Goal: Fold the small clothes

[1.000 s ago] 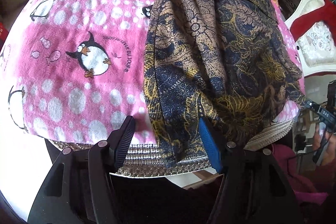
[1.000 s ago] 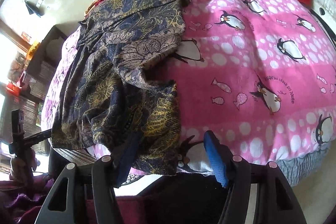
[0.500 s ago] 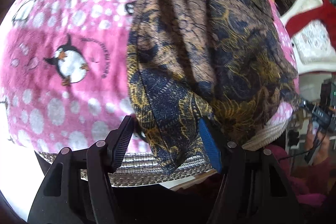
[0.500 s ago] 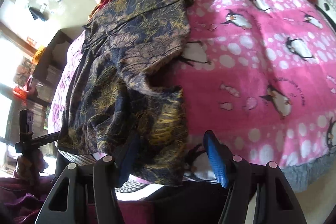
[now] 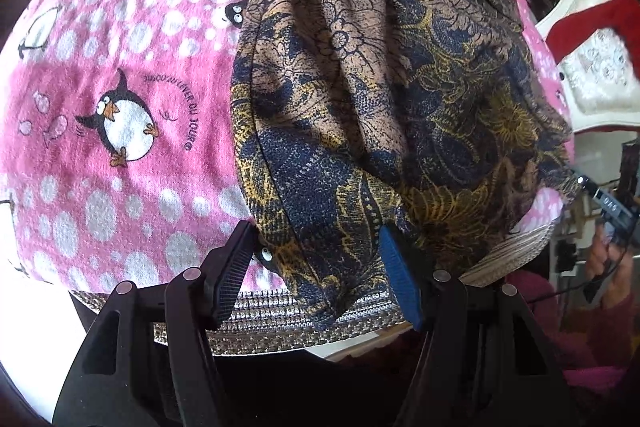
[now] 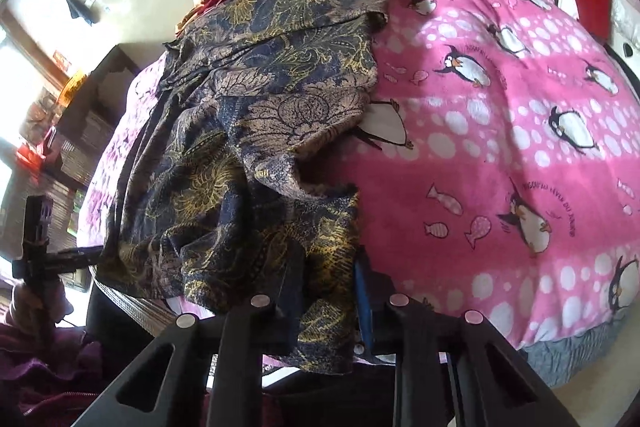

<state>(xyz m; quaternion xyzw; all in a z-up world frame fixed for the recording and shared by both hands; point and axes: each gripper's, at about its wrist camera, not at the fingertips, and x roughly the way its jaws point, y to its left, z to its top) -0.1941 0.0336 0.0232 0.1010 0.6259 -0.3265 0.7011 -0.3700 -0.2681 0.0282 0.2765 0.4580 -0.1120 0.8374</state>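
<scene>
The right gripper [image 6: 324, 291] has just been closing and now pinches the near hem of the garment [image 6: 256, 155]; the left gripper [image 5: 316, 267] stands released, fabric between its pads. The thin, crumpled navy-and-gold floral cloth lies on a fuzzy pink penguin blanket [image 5: 120, 75].

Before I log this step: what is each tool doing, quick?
Left tool: open, garment hem between its jaws, not pinched.
Right tool: jaws have just been closing, now shut on the garment's hem.
</scene>
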